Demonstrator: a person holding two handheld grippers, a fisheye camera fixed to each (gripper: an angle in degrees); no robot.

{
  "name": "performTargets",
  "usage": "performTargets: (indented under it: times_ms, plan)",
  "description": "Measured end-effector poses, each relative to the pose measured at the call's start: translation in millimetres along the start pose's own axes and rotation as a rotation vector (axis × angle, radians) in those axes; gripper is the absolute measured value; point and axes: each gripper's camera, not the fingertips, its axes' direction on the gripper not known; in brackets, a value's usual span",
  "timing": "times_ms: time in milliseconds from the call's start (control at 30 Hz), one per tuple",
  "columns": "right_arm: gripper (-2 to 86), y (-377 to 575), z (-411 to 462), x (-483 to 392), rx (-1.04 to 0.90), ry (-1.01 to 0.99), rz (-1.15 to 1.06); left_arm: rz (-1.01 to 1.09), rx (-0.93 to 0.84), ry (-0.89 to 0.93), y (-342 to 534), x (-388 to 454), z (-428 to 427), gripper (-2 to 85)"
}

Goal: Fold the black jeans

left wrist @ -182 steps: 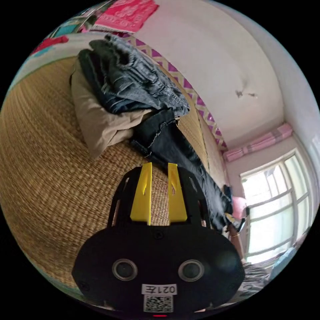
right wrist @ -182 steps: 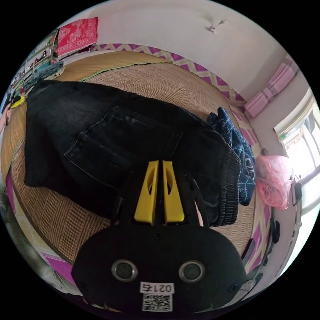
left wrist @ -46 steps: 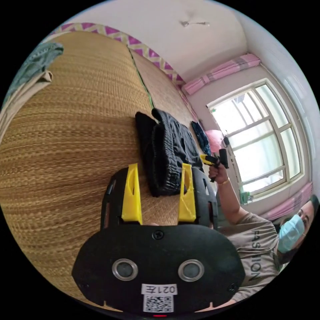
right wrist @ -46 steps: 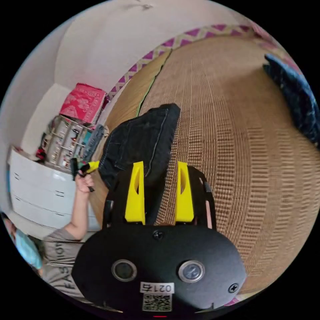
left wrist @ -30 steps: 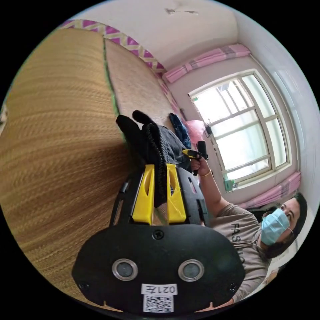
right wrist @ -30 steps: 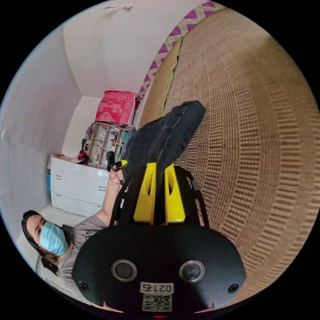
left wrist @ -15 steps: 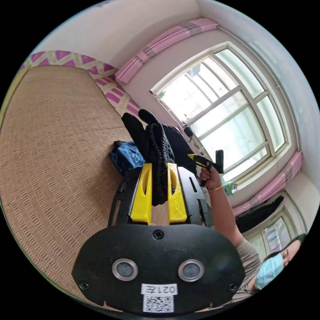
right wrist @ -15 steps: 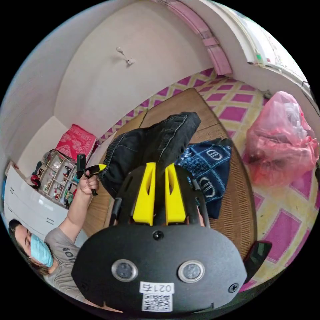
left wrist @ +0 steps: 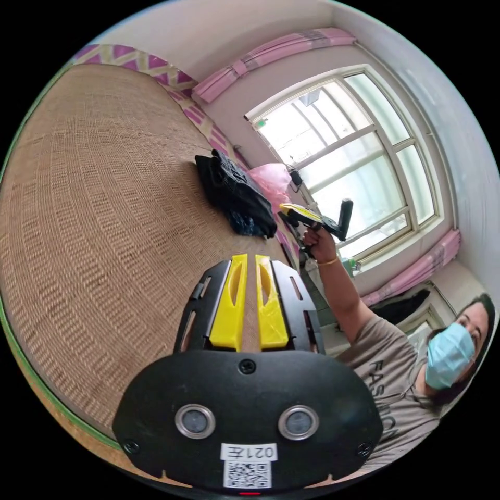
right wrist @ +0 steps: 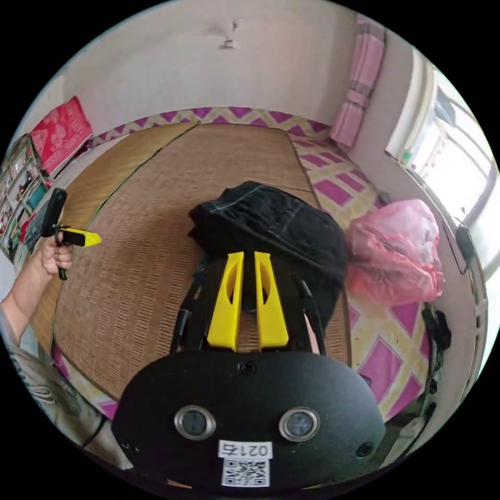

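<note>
The woven straw mat (left wrist: 104,198) took up most of both views, its far edges running out of frame, with a pink-and-yellow patterned sheet (right wrist: 333,182) showing along its border. On the mat, near the edge closest to the window (left wrist: 354,156), lay the black jeans (right wrist: 271,224), folded into a compact bundle; they sat on top of a blue patterned garment (left wrist: 242,225), of which little more than a sliver at the bundle's edge could be made out. Just beside the jeans, on the window side, sat a pink plastic bag (right wrist: 398,255), its contents impossible to make out. The person's torso was cut off at the rim of both views. The left tool (left wrist: 246,260) hung over bare mat, well short of the jeans, its yellow jaws drawn nearly together with nothing between them. The right tool (right wrist: 243,255) was near the jeans' closest edge, jaws likewise almost closed and empty; the housing hid the mat beneath. In the left gripper view it appeared held up in a hand (left wrist: 317,245) beside the jeans.
</note>
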Motion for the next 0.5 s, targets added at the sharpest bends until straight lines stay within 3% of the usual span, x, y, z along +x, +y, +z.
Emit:
performTargets:
  times_ms: [200, 367, 500]
  plan:
    - [4.4, 39, -58, -322, 0.028, -0.273, -0.316, 0.039, 0.162, 0.113, 156, 25, -92, -0.8]
    - [4.1, 70, -95, -615, -0.065, -0.585, -0.567, 0.138, 0.297, -0.163, 290, 40, -187, -1.0]
    - [4.8, 102, -122, -809, -0.060, -0.633, -0.689, 0.394, 0.451, -0.195, 373, 45, -233, -1.0]
